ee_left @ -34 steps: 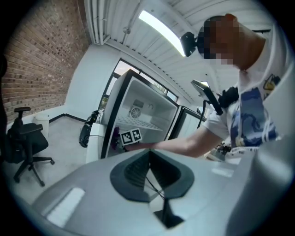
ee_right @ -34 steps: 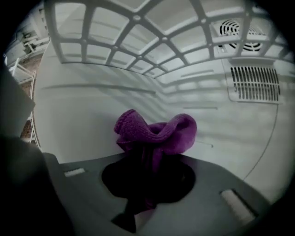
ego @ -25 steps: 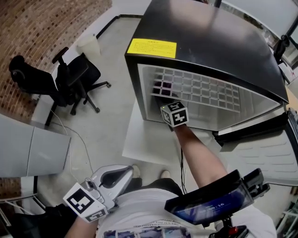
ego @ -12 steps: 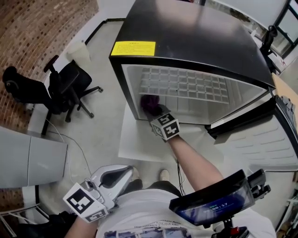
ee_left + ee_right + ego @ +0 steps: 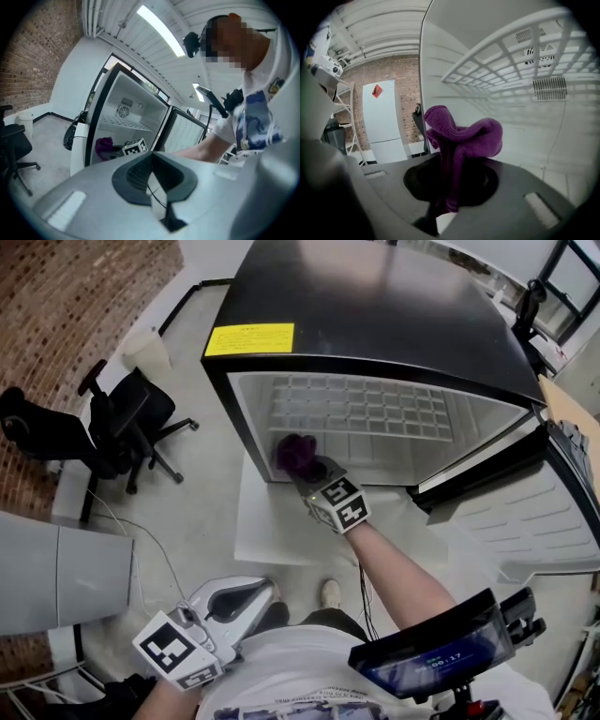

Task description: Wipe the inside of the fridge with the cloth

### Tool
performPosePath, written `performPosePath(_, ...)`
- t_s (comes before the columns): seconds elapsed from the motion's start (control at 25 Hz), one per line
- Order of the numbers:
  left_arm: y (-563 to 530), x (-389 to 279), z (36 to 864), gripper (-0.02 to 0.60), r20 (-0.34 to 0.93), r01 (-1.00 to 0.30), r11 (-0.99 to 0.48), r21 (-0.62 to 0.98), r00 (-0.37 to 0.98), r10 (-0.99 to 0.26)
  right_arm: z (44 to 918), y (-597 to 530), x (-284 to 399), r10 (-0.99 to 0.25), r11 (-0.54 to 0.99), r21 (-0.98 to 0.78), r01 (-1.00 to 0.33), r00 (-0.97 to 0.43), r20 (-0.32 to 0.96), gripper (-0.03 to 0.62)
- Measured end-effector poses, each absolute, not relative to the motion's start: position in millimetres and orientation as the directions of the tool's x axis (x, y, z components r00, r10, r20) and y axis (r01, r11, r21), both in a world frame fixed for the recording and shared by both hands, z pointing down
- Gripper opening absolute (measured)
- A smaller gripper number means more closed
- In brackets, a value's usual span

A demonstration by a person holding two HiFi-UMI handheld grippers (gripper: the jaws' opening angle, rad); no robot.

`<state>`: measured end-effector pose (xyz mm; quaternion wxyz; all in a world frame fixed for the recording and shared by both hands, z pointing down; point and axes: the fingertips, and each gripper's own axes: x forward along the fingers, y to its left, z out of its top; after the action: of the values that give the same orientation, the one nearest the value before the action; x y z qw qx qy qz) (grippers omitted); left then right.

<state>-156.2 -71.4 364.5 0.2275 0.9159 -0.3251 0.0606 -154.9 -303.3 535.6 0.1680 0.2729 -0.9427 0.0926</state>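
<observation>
The yellow label (image 5: 249, 338) on the fridge (image 5: 394, 306) is unreadable.

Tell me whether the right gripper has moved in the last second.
Yes. The right gripper, shut on the cloth, has drawn back from under the wire shelf toward the front lower-left corner of the fridge.

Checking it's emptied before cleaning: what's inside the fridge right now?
Inside the fridge, only a white wire shelf and the purple cloth, clamped in the right gripper at the front left, show. No food is visible. The shelf covers much of the space beneath it.
</observation>
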Motion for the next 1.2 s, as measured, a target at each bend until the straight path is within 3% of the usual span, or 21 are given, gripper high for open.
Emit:
performPosePath(0.28, -79.0, -160.5, 364.9, 0.005, 0.266, -0.626, -0.684, 0.375, 0.780, -0.567, 511.2, -377.6, -135.0, -0.664, 0.724, 0.057, -0.688, -0.672, 0.327, 0.058)
performPosePath(0.76, -81.7, -189.5, 366.1, 0.005, 0.285, -0.691, -0.619, 0.375, 0.721, -0.632, 538.9, -445.4, -112.9, -0.755, 0.616, 0.108, -0.780, -0.545, 0.364, 0.058)
performPosePath(1.2, -95.6, -164.5, 365.6, 0.005, 0.265, -0.635, -0.669, 0.386, 0.771, -0.579, 542.4, -463.2, -8.4, -0.856, 0.407, 0.117, -0.906, -0.333, 0.396, 0.058)
